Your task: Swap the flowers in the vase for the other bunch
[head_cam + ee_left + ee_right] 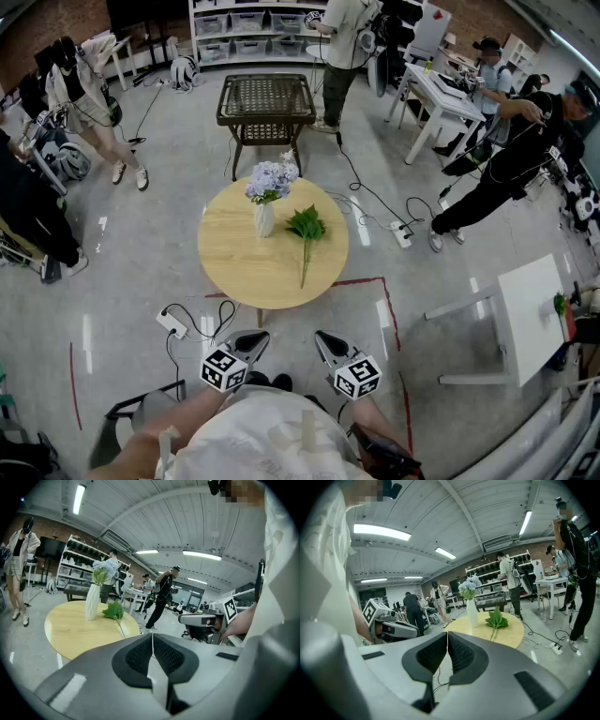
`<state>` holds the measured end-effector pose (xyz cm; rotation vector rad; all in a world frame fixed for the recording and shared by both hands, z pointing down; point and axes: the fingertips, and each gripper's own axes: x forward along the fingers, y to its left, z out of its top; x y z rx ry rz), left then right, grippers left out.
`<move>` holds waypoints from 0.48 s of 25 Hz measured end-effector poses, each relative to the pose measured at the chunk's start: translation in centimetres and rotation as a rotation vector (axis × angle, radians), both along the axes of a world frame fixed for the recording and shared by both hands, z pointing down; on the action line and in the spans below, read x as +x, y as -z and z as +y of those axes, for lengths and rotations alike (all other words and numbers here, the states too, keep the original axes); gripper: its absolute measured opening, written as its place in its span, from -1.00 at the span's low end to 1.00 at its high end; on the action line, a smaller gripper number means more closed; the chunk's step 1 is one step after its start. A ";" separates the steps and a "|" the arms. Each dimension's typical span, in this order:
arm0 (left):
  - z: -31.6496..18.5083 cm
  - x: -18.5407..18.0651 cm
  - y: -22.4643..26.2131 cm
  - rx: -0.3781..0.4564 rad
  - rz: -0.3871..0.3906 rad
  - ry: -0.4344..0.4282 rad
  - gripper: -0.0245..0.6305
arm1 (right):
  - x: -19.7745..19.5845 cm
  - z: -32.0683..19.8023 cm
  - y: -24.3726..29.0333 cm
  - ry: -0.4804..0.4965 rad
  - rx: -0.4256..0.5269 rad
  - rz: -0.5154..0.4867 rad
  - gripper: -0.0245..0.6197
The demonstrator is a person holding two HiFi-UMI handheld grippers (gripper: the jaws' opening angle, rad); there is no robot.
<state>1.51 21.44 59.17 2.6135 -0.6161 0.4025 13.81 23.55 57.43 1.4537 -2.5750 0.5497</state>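
The round light-wood surface (272, 272) is the biggest thing here, and it carries both bunches. Two tools are held low and side by side, just short of its near edge. Both are aimed at it and tipped a bit downward. The left tool (257, 337) has its jaws pressed flat together with nothing between them, and the right tool (324, 338) is the same, closed and empty.

One white ribbed vase (264, 221) stands upright a little towards the far-left edge, with one bunch of pale blue flowers (270, 178) sticking straight up out of it. One green leafy bunch (306, 225) lies flat just right of the vase. Its leaves point to the far edge and its long thin stem runs back to the near edge.
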 end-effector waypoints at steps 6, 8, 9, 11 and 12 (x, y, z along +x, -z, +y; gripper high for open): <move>-0.4 -1.4 1.7 0.027 0.016 0.011 -0.89 | -1.1 0.1 1.0 -0.013 0.015 -0.002 -0.90; -0.2 -1.9 1.7 0.026 0.012 0.011 -0.89 | -1.3 -0.1 1.1 -0.014 0.015 -0.003 -0.90; 0.1 -2.2 1.7 0.024 0.009 0.010 -0.89 | -1.5 -0.2 1.2 -0.013 0.015 -0.005 -0.90; 0.3 -3.0 1.6 0.024 0.001 0.014 -0.89 | -2.0 -0.4 1.3 -0.008 0.019 -0.009 -0.90; 0.3 -3.3 1.6 0.023 0.000 0.021 -0.89 | -2.3 -0.4 1.4 -0.005 0.022 -0.009 -0.90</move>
